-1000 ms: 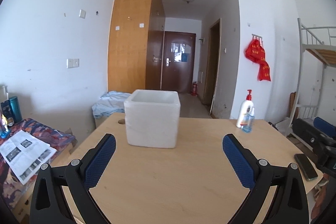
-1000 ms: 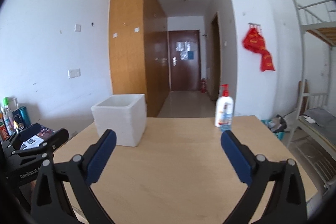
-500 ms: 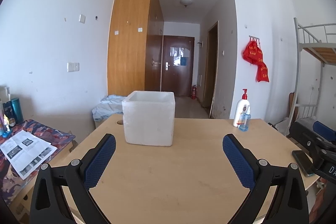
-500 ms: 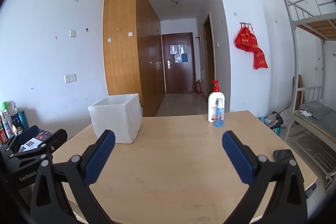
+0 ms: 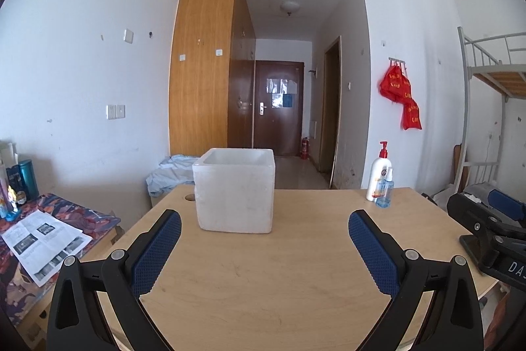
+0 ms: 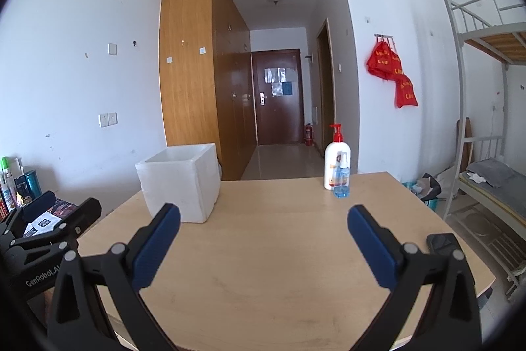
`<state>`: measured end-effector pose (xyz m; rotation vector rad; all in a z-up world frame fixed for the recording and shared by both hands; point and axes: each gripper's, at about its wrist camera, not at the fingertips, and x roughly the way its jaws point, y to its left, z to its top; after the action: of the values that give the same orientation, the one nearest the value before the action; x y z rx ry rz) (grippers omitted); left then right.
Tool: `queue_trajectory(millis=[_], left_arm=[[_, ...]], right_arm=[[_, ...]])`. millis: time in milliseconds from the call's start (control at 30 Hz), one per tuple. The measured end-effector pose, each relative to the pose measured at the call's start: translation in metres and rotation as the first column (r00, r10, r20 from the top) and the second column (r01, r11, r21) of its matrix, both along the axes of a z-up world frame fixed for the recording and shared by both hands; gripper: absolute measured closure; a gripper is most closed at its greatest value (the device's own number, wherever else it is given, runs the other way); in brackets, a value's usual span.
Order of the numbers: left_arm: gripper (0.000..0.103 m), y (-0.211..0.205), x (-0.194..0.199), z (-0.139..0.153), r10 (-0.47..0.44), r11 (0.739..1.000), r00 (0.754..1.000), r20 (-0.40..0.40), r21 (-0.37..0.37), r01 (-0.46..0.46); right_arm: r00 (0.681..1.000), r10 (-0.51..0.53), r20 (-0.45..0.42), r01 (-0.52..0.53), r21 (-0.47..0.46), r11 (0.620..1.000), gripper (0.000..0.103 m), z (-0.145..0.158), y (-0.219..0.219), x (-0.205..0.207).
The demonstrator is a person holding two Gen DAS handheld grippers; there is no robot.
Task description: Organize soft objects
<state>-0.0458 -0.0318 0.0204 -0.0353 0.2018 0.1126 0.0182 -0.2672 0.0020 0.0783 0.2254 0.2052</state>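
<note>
On the tabletop (image 5: 263, 278) a foam box (image 5: 235, 191) stands at about 11 o'clock, toward the far edge. A pump bottle (image 5: 378, 175) stands at 1 o'clock by the far edge, a spray bottle (image 5: 384, 189) just before it. A phone (image 6: 440, 244) lies at the tabletop's 3 o'clock edge. Off the tabletop at 9 o'clock, a leaflet (image 5: 42, 240) lies on a lower surface. Behind, a corridor runs to a door (image 5: 277, 107) at 12 o'clock.

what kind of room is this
Most likely a dorm room: a metal bunk bed stands on the right, a tall wooden wardrobe lines the hall to the entry door, and a plain desk holds a foam box.
</note>
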Motion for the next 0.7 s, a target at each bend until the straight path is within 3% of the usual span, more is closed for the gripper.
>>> queue_trajectory(millis=[700], left_arm=[[0.001, -0.0028, 0.0012, 0.0033, -0.009, 1.0, 1.0, 0.008, 0.018, 0.009]], right_arm=[[1.0, -0.015, 0.0, 0.015, -0.01, 1.0, 0.0, -0.0032, -0.006, -0.0042]])
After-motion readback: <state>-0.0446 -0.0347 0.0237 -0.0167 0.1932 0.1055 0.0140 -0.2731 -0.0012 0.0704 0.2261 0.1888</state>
